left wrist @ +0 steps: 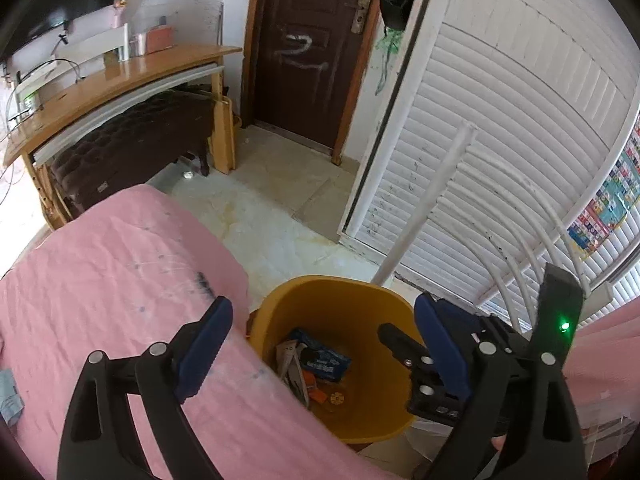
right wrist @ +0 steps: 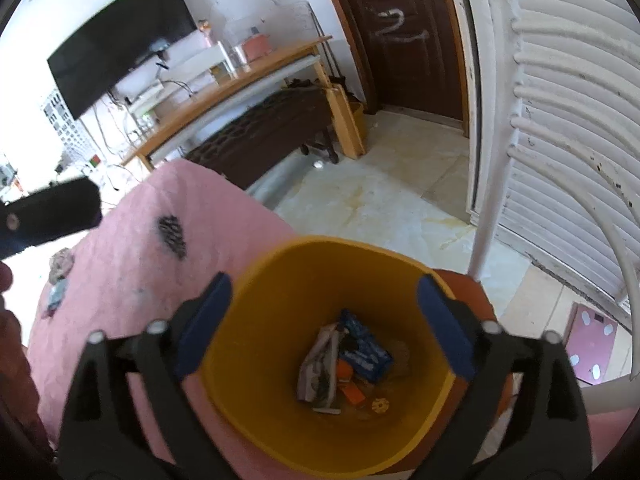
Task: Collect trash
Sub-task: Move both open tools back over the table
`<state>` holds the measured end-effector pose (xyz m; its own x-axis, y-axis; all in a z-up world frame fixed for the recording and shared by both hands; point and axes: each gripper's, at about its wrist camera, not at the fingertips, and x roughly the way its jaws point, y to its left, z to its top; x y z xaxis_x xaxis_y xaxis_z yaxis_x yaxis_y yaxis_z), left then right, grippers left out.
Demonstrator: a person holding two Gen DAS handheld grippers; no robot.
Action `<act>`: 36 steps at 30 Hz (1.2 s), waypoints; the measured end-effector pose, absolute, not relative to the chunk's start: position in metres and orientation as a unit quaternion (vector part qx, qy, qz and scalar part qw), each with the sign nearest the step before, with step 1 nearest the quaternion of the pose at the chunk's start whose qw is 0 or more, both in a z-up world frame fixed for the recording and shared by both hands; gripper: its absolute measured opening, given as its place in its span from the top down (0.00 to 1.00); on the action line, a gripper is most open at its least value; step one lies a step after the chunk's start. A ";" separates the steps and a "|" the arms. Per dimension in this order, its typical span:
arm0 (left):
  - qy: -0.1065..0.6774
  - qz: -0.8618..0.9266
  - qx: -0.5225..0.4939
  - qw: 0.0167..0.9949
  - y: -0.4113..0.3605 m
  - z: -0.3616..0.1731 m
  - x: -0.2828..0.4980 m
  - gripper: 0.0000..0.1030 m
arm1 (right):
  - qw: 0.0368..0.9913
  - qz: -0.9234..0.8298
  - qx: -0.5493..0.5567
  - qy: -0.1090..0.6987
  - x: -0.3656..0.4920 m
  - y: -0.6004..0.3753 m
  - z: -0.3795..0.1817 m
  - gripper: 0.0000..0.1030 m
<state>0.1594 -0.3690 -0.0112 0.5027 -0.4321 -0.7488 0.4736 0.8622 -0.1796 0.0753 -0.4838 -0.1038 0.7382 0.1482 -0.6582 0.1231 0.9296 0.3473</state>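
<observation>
Both grippers are seen poised over the yellow bin (right wrist: pixel 280 280), which stands on the floor just beside the bed's pink blanket (left wrist: pixel 100 248). The right gripper (right wrist: pixel 324 320) is held directly above the bin's mouth, its blue fingers (right wrist: pixel 204 320) spread wide with nothing between them. The left gripper (left wrist: pixel 324 348) is likewise spread wide and empty, set nearer the blanket's edge, one finger over the pink cloth and the other over the bin.

Inside the bin, trash is already gathered: a blue carton (right wrist: pixel 366 350), a crumpled wrapper (right wrist: pixel 320 368) and small orange scraps (right wrist: pixel 348 388) at the bottom. More scraps (right wrist: pixel 60 276) are seen lying on the blanket, well away from the bin.

Risks are judged as follows. The two grippers are crowded close together, so a clash could be caused if either is swung across. The bin's rim could be clipped on withdrawal and the bin tipped, spilling what is collected. The blanket could be snagged when the remaining flat scraps are pinched, and cloth lifted with them.
</observation>
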 end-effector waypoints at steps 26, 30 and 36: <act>0.324 -0.073 -0.044 0.942 -0.141 0.056 0.160 0.11 | 0.924 0.135 0.089 0.348 0.096 -0.309 -0.026 0.06; 0.324 -0.038 -0.061 0.943 -0.092 0.056 0.163 0.11 | 0.919 0.160 0.058 0.355 0.097 -0.271 -0.023 0.06; 0.338 -0.010 -0.093 0.937 -0.034 0.047 0.169 0.11 | 0.912 0.179 0.030 0.367 0.100 -0.230 -0.022 0.06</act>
